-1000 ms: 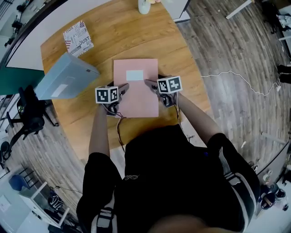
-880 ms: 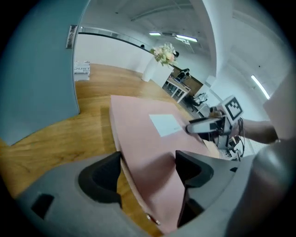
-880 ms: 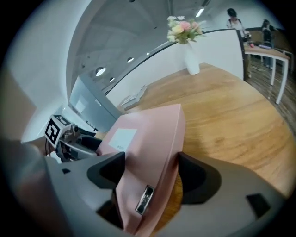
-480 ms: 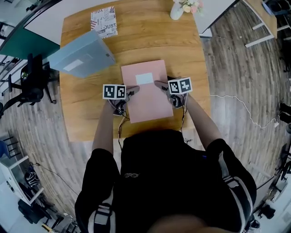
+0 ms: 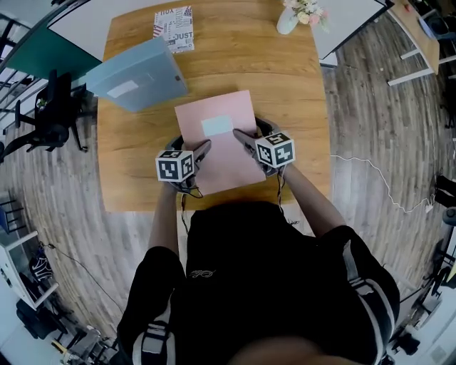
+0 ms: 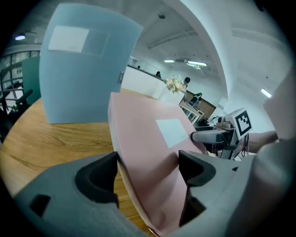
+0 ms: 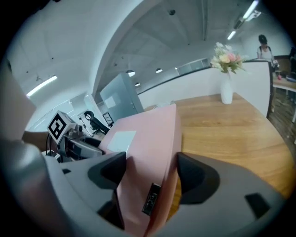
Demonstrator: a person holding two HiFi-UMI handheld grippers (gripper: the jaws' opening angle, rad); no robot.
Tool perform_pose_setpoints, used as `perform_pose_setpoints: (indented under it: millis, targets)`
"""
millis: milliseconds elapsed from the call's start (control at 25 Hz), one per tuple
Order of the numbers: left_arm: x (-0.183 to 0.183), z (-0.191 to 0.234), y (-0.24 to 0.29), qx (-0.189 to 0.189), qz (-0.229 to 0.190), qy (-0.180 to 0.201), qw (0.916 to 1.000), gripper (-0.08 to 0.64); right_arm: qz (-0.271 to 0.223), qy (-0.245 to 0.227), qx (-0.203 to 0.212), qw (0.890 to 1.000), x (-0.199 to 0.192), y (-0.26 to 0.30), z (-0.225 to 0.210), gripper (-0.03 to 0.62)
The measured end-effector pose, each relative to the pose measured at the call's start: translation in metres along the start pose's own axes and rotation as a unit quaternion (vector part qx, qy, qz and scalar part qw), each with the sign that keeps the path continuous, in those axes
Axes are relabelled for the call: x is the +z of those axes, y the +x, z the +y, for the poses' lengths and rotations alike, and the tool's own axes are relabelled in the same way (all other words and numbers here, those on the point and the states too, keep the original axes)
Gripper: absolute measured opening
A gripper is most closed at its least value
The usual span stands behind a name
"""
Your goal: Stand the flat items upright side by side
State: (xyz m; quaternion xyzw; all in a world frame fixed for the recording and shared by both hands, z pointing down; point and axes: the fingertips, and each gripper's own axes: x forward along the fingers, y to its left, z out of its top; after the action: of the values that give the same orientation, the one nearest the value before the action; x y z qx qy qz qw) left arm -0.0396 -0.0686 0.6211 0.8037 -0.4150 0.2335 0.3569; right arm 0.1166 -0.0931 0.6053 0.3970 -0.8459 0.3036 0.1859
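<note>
pink folder (image 5: 217, 139) is sitting at a tilt over the near middle of the wooden table (image 5: 285, 85), its face with the white label (image 5: 217, 126) turning upward, and both grippers are holding it by its near end. the left gripper (image 5: 201, 151) is clamping the folder's left edge; its jaws are standing very wide because the folder's thickness is filling the gap, and they have just been opening a little with the folder between them. the right gripper (image 5: 242, 139) is gripping the right edge in the same way, jaws wide apart on the folder and just now closing slightly. whether the folder's near edge is touching the wood is not showing clearly. a blue folder (image 5: 139, 75) is standing on the far left of the table, well apart from the pink one. a printed box (image 5: 174, 28) is lying at the far edge, and a vase of flowers (image 5: 288, 21) is standing at the far right.
</note>
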Motion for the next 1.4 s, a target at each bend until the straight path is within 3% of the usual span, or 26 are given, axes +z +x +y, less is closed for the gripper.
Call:
perform_pose_setpoints:
  millis: [280, 520, 800, 1040, 1400]
  targets:
    - [0.029, 0.023, -0.074, 0.075, -0.093, 0.056, 0.9912, 0.422, -0.076, -0.106, 0.045, 0.990, 0.053, 0.007, 0.064, 0.350]
    - [0.045, 0.043, -0.126, 0.156, -0.175, 0.103, 0.9666, 0.420, -0.130, -0.194, 0.063, 0.970, 0.088, 0.018, 0.114, 0.348]
    - [0.058, 0.062, -0.155, 0.210, -0.218, 0.152, 0.9409, 0.422, -0.180, -0.240, 0.043, 0.953, 0.104, 0.028, 0.145, 0.348]
    - [0.063, 0.080, -0.182, 0.232, -0.272, 0.156, 0.9208, 0.420, -0.201, -0.271, 0.016, 0.941, 0.109, 0.036, 0.177, 0.345]
    - [0.085, 0.110, -0.181, 0.218, -0.293, 0.192, 0.9109, 0.422, -0.225, -0.264, -0.019, 0.938, 0.123, 0.060, 0.184, 0.345]
